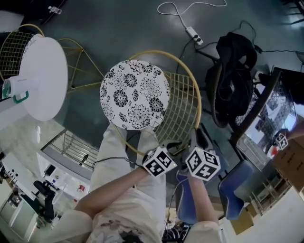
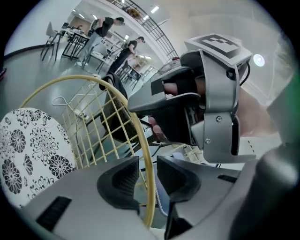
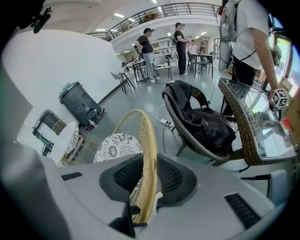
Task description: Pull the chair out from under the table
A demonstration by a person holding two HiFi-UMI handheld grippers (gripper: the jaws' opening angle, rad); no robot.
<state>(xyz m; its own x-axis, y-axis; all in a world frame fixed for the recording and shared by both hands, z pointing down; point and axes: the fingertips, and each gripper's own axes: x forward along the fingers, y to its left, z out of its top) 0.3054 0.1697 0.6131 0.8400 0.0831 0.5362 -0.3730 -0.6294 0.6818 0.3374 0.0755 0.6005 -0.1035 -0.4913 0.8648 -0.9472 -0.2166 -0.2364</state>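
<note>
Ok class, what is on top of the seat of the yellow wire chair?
A round black-and-white floral cushion lies on the yellow wire chair. It covers the whole seat, so the seat's own surface cannot be seen.

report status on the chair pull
Right gripper clamped on chair rim, left gripper loose round it. Chair clear of white table. Wicker chair close at right.

Overhead; both close views share chair (image 1: 135,95).

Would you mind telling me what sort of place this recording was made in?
Probably a large open indoor hall or lounge: a mezzanine railing overhead, tables with people standing beyond, and a wicker chair on grey floor.
</note>
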